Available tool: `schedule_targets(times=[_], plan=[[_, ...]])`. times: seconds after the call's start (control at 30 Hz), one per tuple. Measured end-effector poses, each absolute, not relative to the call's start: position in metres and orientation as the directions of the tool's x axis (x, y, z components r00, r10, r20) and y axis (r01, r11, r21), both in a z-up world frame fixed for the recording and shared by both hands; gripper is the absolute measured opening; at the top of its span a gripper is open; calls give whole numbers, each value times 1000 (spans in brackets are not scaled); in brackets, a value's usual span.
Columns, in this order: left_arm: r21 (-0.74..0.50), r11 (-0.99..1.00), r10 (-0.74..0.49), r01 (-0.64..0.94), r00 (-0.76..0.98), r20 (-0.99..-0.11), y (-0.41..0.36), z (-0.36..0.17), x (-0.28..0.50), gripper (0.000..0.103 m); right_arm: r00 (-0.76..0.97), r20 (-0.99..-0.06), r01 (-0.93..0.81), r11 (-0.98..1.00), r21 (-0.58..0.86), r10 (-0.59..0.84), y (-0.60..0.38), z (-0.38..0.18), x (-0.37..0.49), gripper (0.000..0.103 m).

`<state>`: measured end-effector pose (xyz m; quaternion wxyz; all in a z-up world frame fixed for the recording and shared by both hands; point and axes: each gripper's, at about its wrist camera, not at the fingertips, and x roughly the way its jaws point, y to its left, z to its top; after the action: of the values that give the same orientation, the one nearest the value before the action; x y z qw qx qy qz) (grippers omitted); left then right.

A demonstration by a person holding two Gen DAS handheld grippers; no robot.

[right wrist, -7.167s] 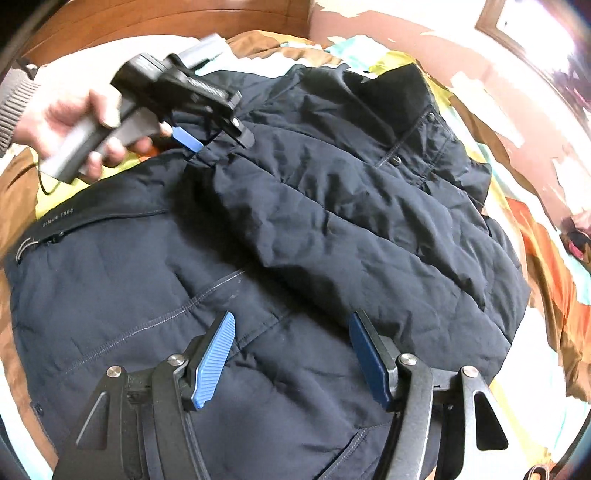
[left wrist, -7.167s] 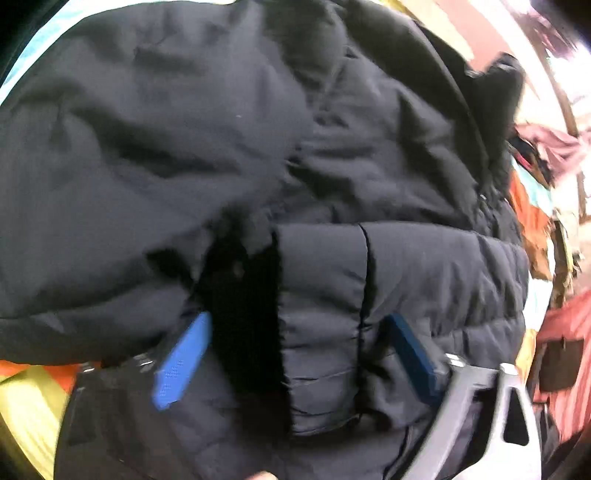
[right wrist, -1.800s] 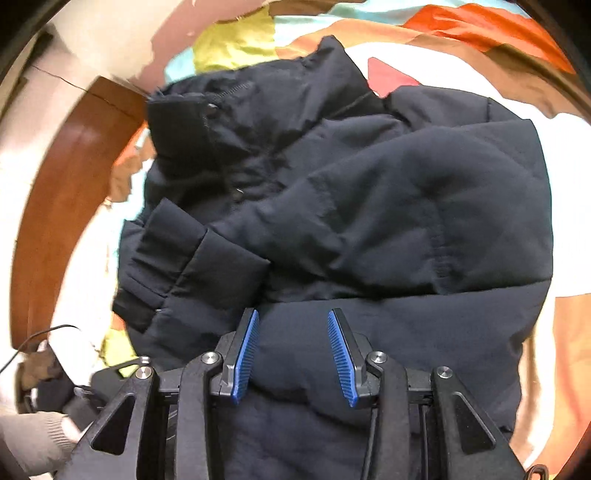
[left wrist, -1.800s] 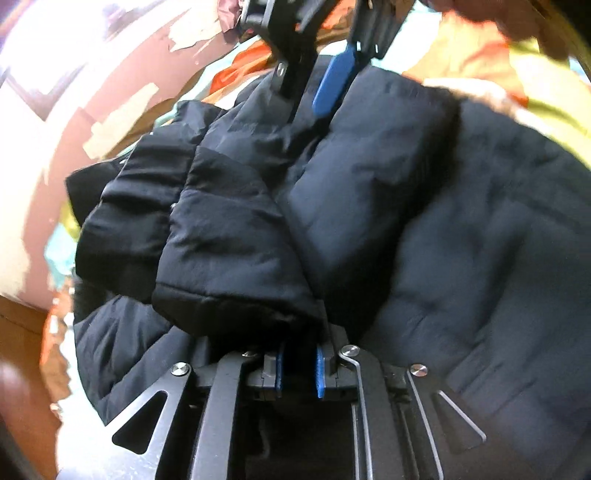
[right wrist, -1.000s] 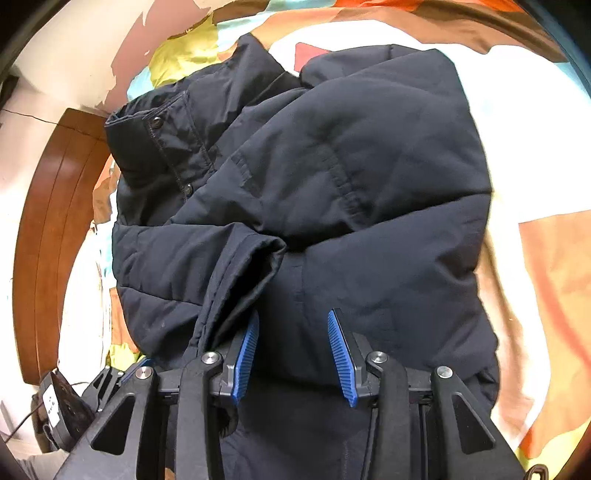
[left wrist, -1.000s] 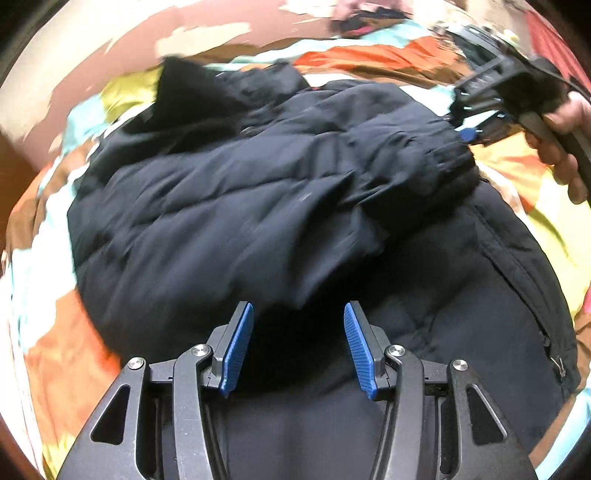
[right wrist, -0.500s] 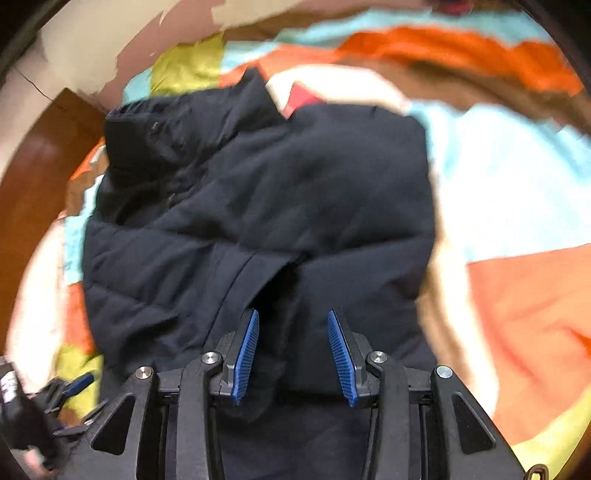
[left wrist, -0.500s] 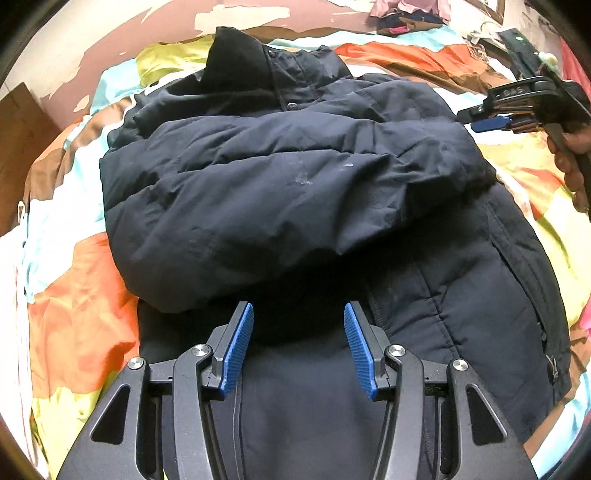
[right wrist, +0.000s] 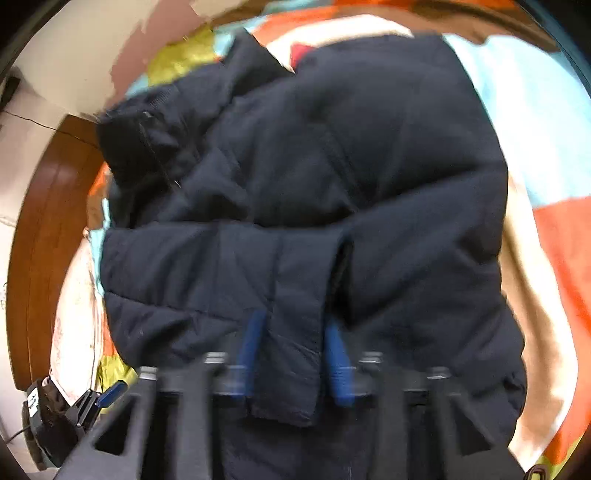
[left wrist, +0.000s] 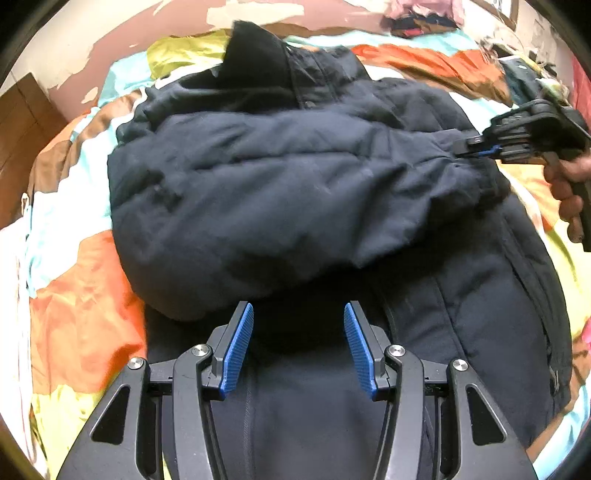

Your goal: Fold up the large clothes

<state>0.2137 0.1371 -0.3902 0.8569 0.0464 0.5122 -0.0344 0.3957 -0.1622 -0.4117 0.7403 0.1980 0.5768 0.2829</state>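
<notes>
A dark navy padded jacket [left wrist: 295,192] lies on a colourful bedspread, collar at the far end, with one sleeve [left wrist: 424,177] folded across its chest. My left gripper [left wrist: 298,350] hovers open over the jacket's lower front, nothing between its blue pads. In the left wrist view my right gripper [left wrist: 480,150], held by a hand [left wrist: 569,192], sits at the sleeve's cuff on the right. The blurred right wrist view shows the cuff [right wrist: 291,350] lying between the right gripper's [right wrist: 293,358] blue pads as its jaws close on it. The left gripper [right wrist: 107,397] shows at the bottom left there.
The patchwork bedspread [left wrist: 81,314] of orange, yellow, white and pale blue spreads all round the jacket. A brown wooden headboard [right wrist: 40,240] curves along the left in the right wrist view. Piled clothes [left wrist: 417,18] lie at the far side by a peeling wall.
The right gripper has come in to the sleeve's cuff, which now lies between its pads. The left gripper has stayed open over the jacket's lower front.
</notes>
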Motion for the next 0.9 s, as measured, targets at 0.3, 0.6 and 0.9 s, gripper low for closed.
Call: schedule_targets(times=[0.3, 0.6, 0.9], plan=[[22, 1000, 17, 1, 545, -838, 174, -368, 268, 45, 301, -788, -265, 841, 472, 537, -208, -370, 415, 6], [19, 999, 40, -45, 510, -859, 181, -388, 305, 45, 380, -862, -222, 937, 268, 337, -194, -379, 399, 24], [65, 998, 66, -18, 492, -868, 186, -406, 311, 45, 370, -789, -526, 811, 258, 491, -113, -349, 354, 41]])
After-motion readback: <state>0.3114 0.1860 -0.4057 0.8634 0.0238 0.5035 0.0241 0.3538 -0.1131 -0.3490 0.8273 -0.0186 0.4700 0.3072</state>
